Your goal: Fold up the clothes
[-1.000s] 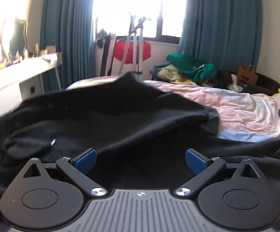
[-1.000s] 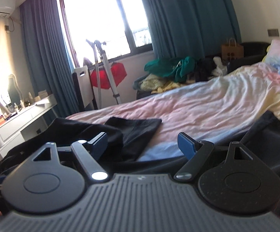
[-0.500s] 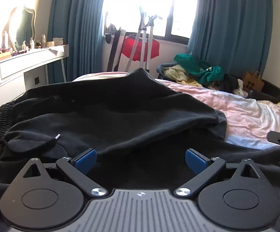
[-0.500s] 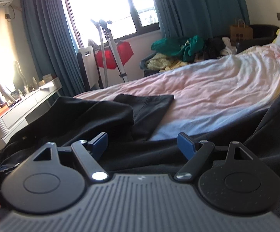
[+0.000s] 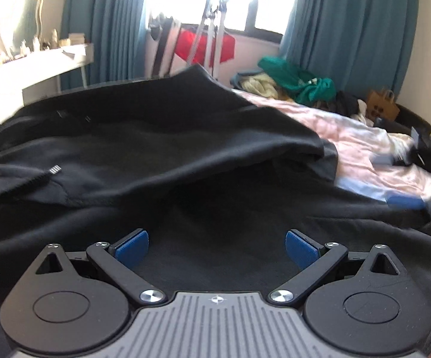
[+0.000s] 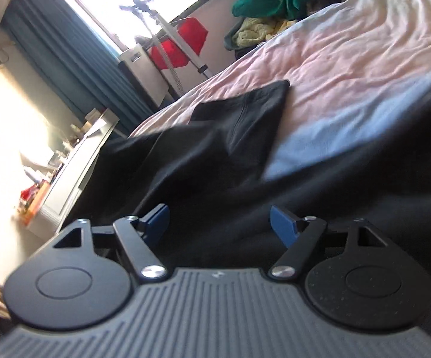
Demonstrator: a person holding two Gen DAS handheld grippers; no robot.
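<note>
A black pair of sweatpants (image 5: 161, 152) lies spread on the bed, one part folded over another, with a drawstring tip (image 5: 55, 169) at the left. It also shows in the right wrist view (image 6: 215, 161). My left gripper (image 5: 217, 247) is open and empty, low over the black cloth. My right gripper (image 6: 219, 223) is open and empty, tilted, also low over the cloth. The right gripper shows blurred at the right edge of the left wrist view (image 5: 424, 203).
The bed has a pink and white sheet (image 6: 349, 65). A pile of green and yellow clothes (image 5: 296, 80) lies beyond the bed's far end. A white dresser (image 5: 36, 71) stands at the left. A tripod with red cloth (image 5: 206, 44) stands by the window.
The left gripper has dropped lower and nearer the black cloth. The right gripper has tilted and moved down towards the cloth. Both stay open.
</note>
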